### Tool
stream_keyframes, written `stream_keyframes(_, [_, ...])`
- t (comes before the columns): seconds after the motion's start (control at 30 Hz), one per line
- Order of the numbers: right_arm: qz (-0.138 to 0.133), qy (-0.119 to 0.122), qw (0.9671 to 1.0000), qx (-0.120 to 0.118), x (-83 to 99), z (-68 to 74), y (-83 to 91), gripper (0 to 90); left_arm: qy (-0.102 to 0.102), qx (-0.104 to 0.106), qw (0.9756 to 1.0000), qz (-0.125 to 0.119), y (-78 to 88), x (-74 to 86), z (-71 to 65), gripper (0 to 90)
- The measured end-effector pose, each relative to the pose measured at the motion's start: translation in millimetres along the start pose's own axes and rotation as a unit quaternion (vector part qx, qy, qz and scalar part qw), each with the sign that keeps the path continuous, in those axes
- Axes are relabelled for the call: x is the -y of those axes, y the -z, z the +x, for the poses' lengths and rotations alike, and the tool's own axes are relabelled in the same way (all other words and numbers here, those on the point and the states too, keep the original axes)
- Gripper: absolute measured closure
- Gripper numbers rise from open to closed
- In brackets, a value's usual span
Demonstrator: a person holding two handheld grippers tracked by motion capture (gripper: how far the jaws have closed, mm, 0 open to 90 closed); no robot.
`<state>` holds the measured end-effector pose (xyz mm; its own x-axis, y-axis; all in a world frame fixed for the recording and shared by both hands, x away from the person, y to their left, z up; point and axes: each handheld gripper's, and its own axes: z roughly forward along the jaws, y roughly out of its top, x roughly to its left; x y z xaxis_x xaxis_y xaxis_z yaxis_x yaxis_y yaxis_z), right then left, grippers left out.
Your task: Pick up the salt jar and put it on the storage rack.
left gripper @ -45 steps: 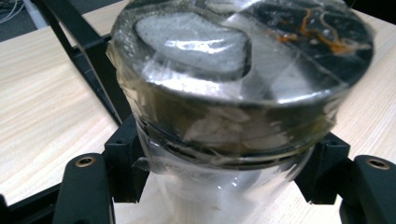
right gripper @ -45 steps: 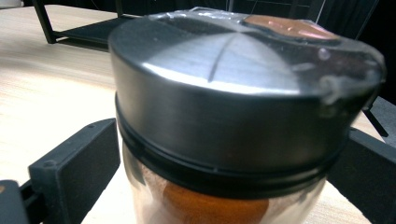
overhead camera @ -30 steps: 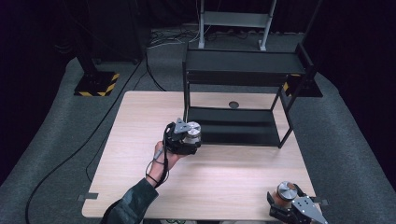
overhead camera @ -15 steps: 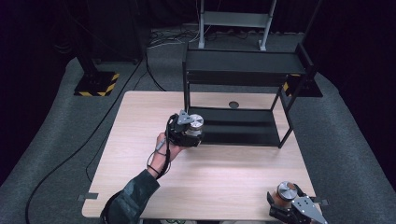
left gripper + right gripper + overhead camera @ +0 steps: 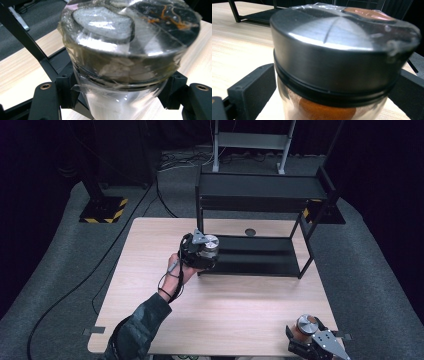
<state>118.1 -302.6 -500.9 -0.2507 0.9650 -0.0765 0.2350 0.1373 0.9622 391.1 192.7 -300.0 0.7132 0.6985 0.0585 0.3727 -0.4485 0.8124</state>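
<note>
High view first: the left claw [image 5: 207,251] is held above the desk [image 5: 150,250] at the near left corner of the black shelf rack [image 5: 260,195], with a silver-topped jar [image 5: 210,243] between its jaws. The right claw [image 5: 307,340] sits at the desk's near right edge, carrying a second jar [image 5: 306,325] with a dark metal lid and reddish contents.

Left gripper view: the taped jar [image 5: 125,50] stands upright between the two black jaws, which press on its clear body just under the lid, so this claw is closed on it. Glossy tape wraps the lid and upper wall. I judge the jar rigid, probably glass or hard plastic, fairly light, and slick where the tape shines; the body below the lid looks the safest place to hold, since the lid's rim then rests above the jaws as a stop.

Right gripper view: the spice jar [image 5: 337,62] has a brushed metal lid and orange-red powder below. Both jaws bear on the clear wall under the lid, so this claw is likewise clamped. It should handle as a stiff, smooth, breakable thing; a firm level hold low on the body seems wise.
</note>
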Motion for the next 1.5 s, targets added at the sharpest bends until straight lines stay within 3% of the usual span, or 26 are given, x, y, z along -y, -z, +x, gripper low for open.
stream_keyframes(0.9, [0.002, 0.001, 1.0000, 0.002, -0.8, 0.9, -0.3, 0.0, -0.020, -0.013, 0.9997, -0.001, -4.3, -42.3, 3.0, 30.8])
stream_keyframes(1.5, [0.004, 0.002, 1.0000, 0.002, -1.4, 1.4, -0.6, 0.0, -0.028, -0.019, 0.9994, -0.009, 0.6, -57.6, 4.5, 30.8])
